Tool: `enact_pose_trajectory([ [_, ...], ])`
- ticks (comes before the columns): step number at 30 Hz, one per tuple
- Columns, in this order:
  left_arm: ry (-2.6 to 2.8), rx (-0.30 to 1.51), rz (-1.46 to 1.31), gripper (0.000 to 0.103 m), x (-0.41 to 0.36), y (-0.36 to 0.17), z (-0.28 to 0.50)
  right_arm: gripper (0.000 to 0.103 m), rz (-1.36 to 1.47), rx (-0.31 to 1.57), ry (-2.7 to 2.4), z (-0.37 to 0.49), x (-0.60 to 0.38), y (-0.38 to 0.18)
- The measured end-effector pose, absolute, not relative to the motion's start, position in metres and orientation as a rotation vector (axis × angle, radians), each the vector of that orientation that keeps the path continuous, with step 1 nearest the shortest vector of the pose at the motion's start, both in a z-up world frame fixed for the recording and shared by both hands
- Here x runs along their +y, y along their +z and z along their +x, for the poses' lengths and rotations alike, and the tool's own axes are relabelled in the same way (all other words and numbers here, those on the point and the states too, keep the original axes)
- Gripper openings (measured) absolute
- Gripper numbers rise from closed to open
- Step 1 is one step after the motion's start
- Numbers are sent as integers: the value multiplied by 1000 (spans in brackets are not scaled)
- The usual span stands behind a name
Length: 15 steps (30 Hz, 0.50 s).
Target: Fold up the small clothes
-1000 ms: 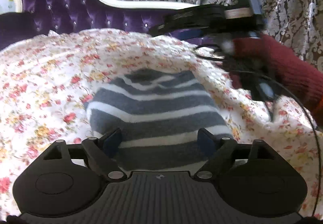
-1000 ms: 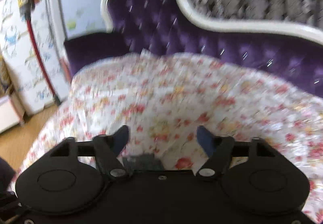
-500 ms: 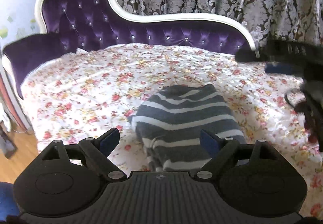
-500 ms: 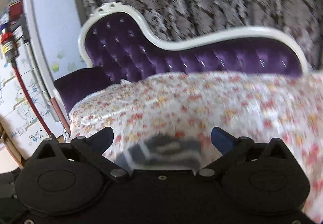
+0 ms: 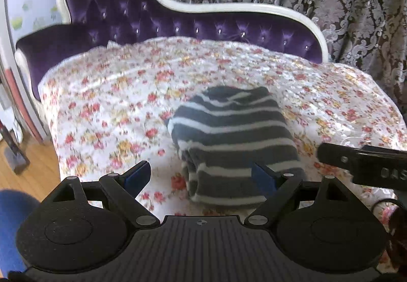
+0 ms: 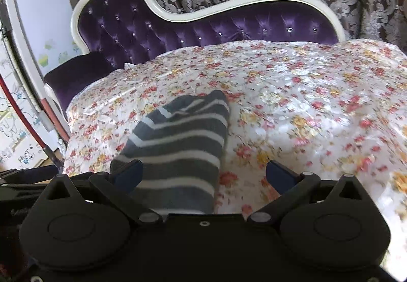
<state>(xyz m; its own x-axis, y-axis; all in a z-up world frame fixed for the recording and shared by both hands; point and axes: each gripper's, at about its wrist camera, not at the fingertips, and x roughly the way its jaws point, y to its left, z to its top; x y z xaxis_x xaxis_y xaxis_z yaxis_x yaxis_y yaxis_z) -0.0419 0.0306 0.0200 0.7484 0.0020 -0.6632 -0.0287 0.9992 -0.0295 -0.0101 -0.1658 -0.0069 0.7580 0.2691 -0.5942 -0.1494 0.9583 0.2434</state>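
Both claws are now seen backed off from the folded striped garment (image 5: 234,144), left claw (image 5: 201,177) and right claw (image 6: 203,176) spread apart and empty, the bundle left at 6 o'clock on the floral bed cover (image 5: 106,103); fold judged complete.

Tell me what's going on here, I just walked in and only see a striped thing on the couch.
A person is folding small clothes with a handheld gripper in each hand. A grey-and-white striped garment lies folded into a compact bundle on the floral cover of a purple chaise. Neither gripper holds it: the left gripper and the right gripper both hover over its near end with jaws wide open.
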Motion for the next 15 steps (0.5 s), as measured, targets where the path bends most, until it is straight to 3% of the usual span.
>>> enact_pose_trajectory([
  [15,36,835,-38,86,24,5,-48,102,113,734,161,-33,-152,-15],
])
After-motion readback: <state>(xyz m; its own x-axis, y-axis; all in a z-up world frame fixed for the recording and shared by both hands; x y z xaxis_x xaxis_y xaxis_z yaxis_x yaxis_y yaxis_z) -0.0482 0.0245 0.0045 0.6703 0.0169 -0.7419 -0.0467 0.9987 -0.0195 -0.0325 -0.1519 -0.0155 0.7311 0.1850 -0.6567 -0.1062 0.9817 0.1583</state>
